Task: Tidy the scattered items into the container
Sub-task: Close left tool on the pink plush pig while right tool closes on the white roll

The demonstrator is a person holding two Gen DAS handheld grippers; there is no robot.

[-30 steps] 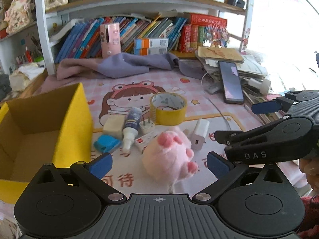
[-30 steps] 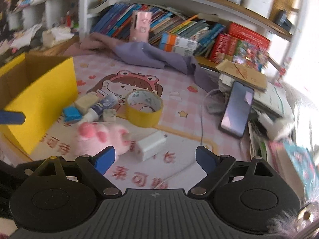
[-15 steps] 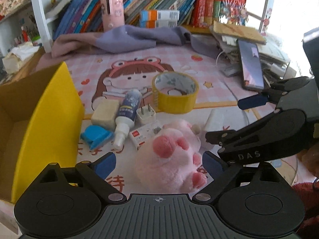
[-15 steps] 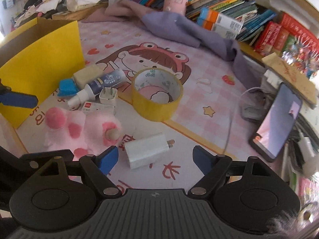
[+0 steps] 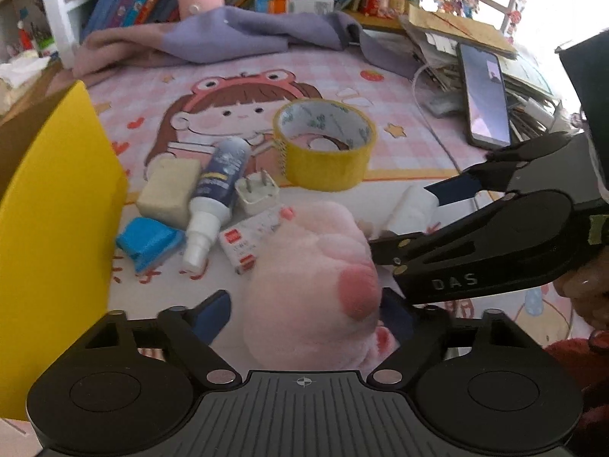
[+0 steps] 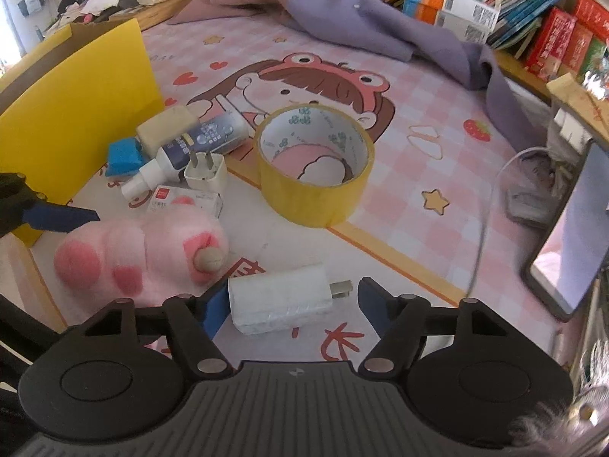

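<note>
A pink plush paw (image 5: 304,266) lies on the cartoon mat between the fingers of my left gripper (image 5: 304,316). Its jaws are closing; the right pad touches the plush and a small gap shows at the left pad. A white charger (image 6: 281,301) lies between the fingers of my right gripper (image 6: 289,306), whose jaws are also closing, with a gap at the plug end. The right gripper (image 5: 405,219) reaches in from the right in the left wrist view. The yellow box (image 5: 57,209) (image 6: 76,114) stands open at the left.
Beyond the plush lie a yellow tape roll (image 5: 323,167), a blue-and-white bottle (image 5: 217,190), a small white plug (image 5: 259,194), a red-and-white packet (image 5: 251,236), a beige block (image 5: 169,190) and a blue item (image 5: 148,243). A phone (image 5: 487,99), papers, purple cloth (image 5: 228,38) and books line the back and right.
Both grippers came down and forward. Their jaws have narrowed. The plush now sits between the left fingers and the white charger between the right fingers.
</note>
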